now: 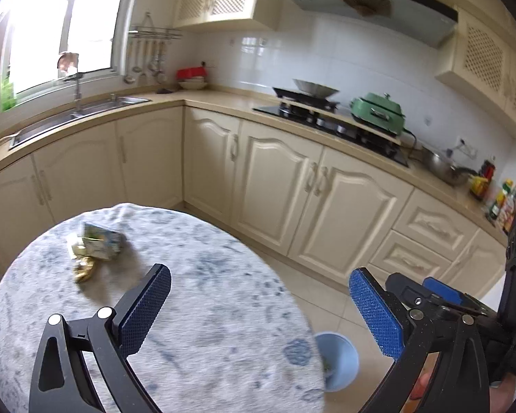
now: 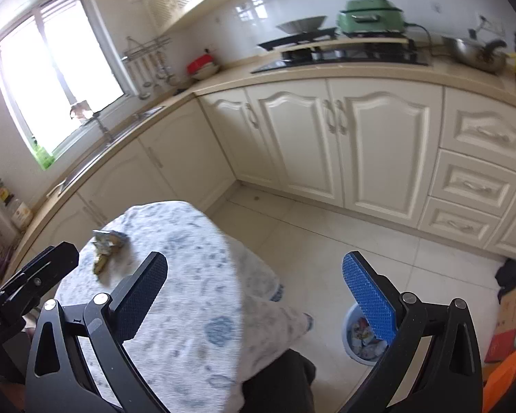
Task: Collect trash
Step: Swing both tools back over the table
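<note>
A crumpled carton (image 1: 101,242) and a gold wrapper (image 1: 84,272) lie on the far left part of a round table with a blue-patterned cloth (image 1: 206,309). They also show in the right wrist view: the carton (image 2: 108,239) and the wrapper (image 2: 100,263). A light blue trash bin (image 1: 339,361) stands on the floor at the table's right edge; in the right wrist view the bin (image 2: 357,342) holds wrappers. My left gripper (image 1: 258,296) is open and empty above the table. My right gripper (image 2: 253,282) is open and empty, above the table edge and floor.
Cream kitchen cabinets (image 1: 292,186) run along the back with a sink (image 1: 86,110), a stove (image 1: 330,117) and a green cooker (image 1: 378,112). Tiled floor (image 2: 326,234) lies to the right of the table. Boxes and dark cloth (image 2: 512,296) sit on the floor at far right.
</note>
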A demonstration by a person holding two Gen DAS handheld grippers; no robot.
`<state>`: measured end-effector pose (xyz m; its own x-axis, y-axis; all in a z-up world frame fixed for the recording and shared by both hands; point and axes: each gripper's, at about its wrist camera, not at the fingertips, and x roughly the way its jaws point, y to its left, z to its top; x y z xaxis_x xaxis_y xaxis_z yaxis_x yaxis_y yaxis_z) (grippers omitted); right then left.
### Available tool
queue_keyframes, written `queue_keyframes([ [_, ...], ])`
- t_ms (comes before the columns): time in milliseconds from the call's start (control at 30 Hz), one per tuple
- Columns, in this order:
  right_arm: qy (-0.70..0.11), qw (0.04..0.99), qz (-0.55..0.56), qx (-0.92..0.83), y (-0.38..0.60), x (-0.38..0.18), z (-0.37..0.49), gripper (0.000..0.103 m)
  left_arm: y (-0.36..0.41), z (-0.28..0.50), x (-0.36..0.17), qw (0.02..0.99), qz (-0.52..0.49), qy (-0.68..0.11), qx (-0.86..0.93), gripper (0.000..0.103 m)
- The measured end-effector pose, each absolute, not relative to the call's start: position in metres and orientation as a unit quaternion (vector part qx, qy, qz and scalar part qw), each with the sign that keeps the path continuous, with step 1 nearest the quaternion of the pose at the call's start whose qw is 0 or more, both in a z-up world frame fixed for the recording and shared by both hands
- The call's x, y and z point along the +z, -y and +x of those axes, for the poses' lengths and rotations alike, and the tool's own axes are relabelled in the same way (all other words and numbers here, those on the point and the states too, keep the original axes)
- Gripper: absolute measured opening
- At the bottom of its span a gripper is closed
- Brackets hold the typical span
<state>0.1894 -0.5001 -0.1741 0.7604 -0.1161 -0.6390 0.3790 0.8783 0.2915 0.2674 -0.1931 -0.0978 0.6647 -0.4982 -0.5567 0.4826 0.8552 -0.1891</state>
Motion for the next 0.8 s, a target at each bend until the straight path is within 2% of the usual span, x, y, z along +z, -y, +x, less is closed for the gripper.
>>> queue_keyframes([
  [367, -0.312, 0.936, 0.148, -0.062, 0.409, -0.148, 0.222, 0.103, 0.090, 0.238, -0.088, 0.928, -0.059, -0.304, -0.209, 0.102],
  [800, -0.318, 0.944, 0.089, 0.006, 0.331, -0.148, 0.254, 0.103, 0.023, 0.241, -0.093, 0.936, -0.074, -0.313, -0.141, 0.102],
])
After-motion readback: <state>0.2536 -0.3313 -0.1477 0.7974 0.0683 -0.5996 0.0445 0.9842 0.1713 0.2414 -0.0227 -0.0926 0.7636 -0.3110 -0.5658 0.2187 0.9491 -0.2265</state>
